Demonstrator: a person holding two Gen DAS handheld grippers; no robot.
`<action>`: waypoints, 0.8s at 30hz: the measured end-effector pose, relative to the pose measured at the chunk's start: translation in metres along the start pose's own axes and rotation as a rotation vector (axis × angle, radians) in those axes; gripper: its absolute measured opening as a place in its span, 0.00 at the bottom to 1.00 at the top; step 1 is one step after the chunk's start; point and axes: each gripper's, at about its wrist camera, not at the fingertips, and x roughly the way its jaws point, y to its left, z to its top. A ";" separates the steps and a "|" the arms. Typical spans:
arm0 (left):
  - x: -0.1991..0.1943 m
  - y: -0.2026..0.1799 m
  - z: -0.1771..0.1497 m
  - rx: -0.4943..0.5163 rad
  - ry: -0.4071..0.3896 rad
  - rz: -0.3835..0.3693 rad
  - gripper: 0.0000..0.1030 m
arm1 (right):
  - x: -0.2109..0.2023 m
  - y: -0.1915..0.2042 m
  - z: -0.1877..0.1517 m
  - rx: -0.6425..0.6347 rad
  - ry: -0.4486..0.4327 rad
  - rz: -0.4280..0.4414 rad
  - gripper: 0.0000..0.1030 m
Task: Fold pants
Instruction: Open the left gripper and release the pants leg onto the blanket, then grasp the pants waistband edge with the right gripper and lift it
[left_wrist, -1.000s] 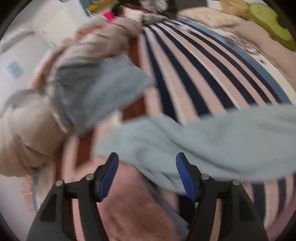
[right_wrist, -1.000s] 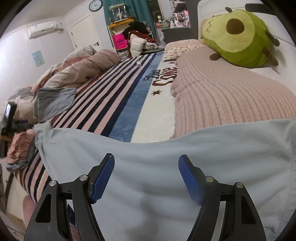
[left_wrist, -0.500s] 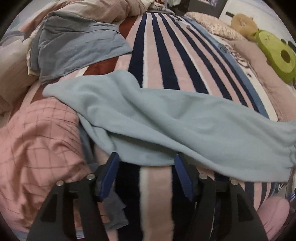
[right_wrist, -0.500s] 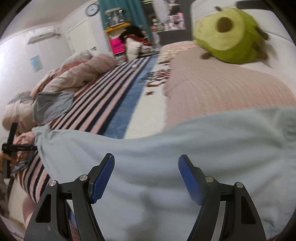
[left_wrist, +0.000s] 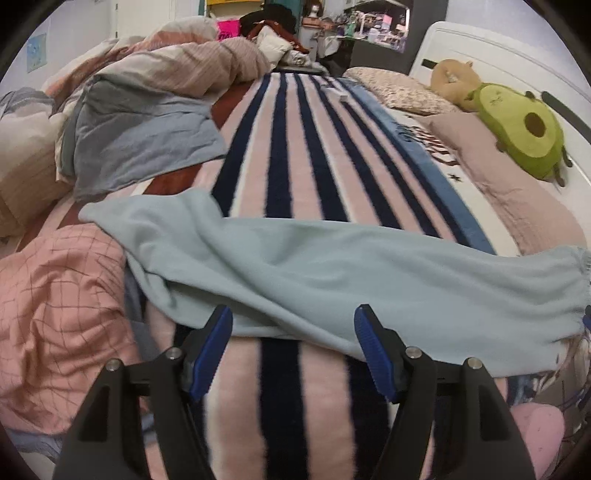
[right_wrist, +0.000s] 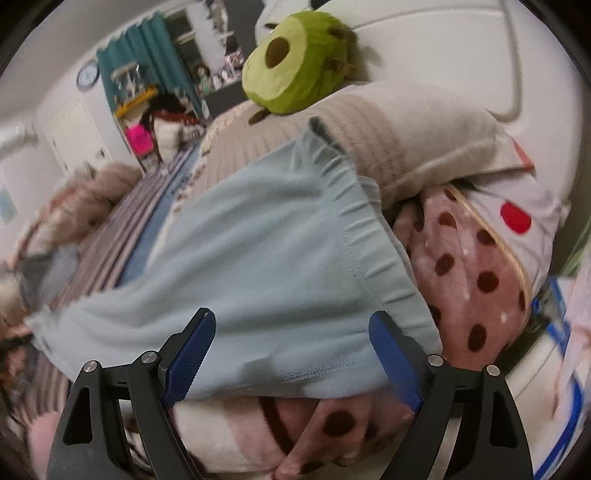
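Right gripper (right_wrist: 291, 345) swung toward pants (right_wrist: 258, 266) waistband over polka-dot blanket (right_wrist: 476, 273).

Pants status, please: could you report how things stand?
Left gripper open, right gripper open. Pale blue pants spread across striped blanket, unfolded. Nothing blocking.

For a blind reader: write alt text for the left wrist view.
Light blue pants lie spread across a striped blanket, just beyond the open left hand-held gripper. A pink checked quilt lies left, an avocado plush far right.
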 end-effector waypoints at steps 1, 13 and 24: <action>-0.002 -0.005 -0.001 0.005 -0.003 -0.005 0.63 | -0.004 -0.001 -0.002 0.015 -0.009 0.014 0.80; -0.013 -0.029 -0.013 0.008 -0.029 -0.036 0.63 | 0.010 -0.024 -0.026 0.181 0.015 0.183 0.81; -0.014 -0.029 -0.028 -0.017 -0.022 -0.055 0.63 | 0.007 -0.021 -0.043 0.195 0.060 0.150 0.82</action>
